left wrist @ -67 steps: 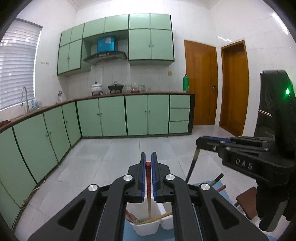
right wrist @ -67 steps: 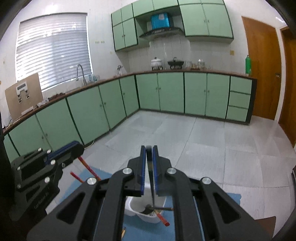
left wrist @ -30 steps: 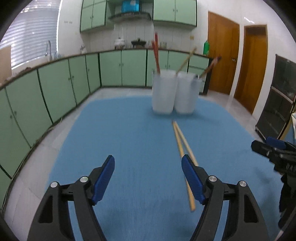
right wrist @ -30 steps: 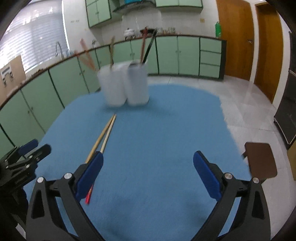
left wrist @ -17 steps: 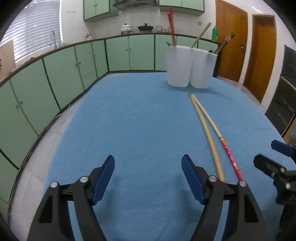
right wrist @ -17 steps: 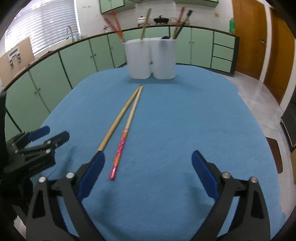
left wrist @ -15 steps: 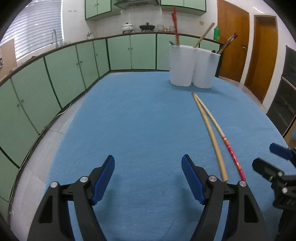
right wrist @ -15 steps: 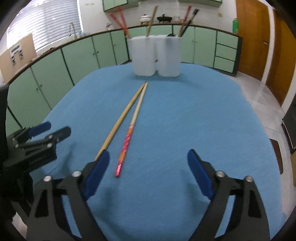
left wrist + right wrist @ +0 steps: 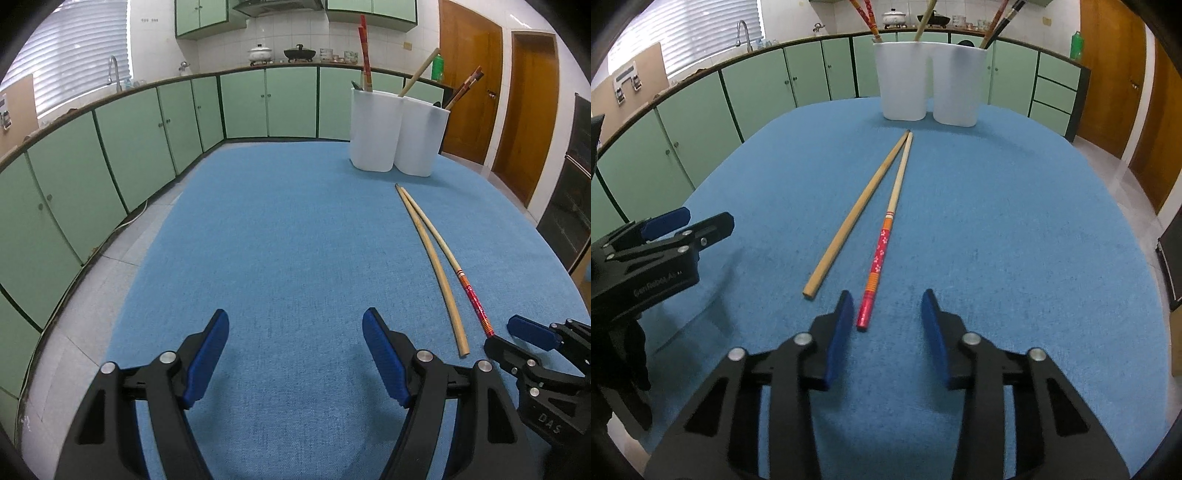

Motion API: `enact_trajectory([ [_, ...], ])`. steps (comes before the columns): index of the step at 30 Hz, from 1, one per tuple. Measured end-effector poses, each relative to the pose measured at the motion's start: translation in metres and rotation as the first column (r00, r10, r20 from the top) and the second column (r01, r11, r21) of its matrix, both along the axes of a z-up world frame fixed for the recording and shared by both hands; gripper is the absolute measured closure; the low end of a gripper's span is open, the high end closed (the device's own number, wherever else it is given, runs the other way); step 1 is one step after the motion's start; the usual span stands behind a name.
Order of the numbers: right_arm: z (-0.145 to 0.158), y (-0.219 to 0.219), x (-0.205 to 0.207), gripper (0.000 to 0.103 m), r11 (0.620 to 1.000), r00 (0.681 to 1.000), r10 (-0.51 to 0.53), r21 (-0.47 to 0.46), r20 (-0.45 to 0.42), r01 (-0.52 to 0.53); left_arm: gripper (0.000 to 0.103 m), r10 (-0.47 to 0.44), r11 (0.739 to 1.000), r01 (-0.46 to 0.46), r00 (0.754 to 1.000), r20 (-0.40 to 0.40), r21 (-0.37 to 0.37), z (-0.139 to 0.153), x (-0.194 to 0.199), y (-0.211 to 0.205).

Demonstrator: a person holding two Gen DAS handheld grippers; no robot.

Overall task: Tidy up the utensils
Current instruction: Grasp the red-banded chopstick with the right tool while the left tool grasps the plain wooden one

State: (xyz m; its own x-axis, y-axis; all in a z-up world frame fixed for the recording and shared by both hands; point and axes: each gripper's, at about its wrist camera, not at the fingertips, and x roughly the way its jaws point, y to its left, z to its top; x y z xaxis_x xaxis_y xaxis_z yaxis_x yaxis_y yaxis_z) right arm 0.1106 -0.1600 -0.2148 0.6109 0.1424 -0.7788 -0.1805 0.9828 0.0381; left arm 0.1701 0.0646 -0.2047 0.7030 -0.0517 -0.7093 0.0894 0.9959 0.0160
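Right gripper (image 9: 886,325), jaws closing with nothing pressed yet, nears the red-patterned chopstick (image 9: 881,254) mid-table; the left gripper (image 9: 295,354) gapes empty. That and the plain wooden chopstick (image 9: 857,218) remain loose; others already stand in the white holder (image 9: 929,62) at the cloth's far edge.

I am working in a home kitchen: pale green base cabinets (image 9: 243,107) under a brown worktop, a chrome sink tap (image 9: 112,72), pots on the hob (image 9: 282,53), white tiled walls (image 9: 221,48).

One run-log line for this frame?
left tongs: open, empty | right tongs: closing, nothing gripped | red-patterned chopstick, plain wooden chopstick: lying on blue cloth
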Motion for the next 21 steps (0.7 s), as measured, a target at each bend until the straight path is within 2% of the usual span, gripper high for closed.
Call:
enact_trajectory([
  [6,0.000,0.007,-0.002,0.095,1.000,1.000,0.029,-0.012,0.006,-0.029,0.030,-0.005,1.000,0.005,1.000,-0.002,-0.006,0.000,-0.001,-0.002],
  [10,0.000,0.002,-0.001,0.096,0.999,1.000,0.029,0.013,0.004,-0.029,0.030,-0.022,1.000,0.022,1.000,-0.006,-0.009,0.000,-0.001,-0.009],
  [13,0.001,-0.009,-0.001,0.098,0.999,1.000,0.001,0.051,-0.005,0.000,0.030,-0.037,0.999,0.037,0.999,-0.009,-0.011,0.000,-0.002,-0.014],
  [21,0.004,-0.050,0.002,0.098,0.994,0.996,-0.091,0.068,-0.001,0.091,0.030,-0.089,0.995,0.088,0.996,-0.015,-0.035,0.000,-0.009,-0.039],
])
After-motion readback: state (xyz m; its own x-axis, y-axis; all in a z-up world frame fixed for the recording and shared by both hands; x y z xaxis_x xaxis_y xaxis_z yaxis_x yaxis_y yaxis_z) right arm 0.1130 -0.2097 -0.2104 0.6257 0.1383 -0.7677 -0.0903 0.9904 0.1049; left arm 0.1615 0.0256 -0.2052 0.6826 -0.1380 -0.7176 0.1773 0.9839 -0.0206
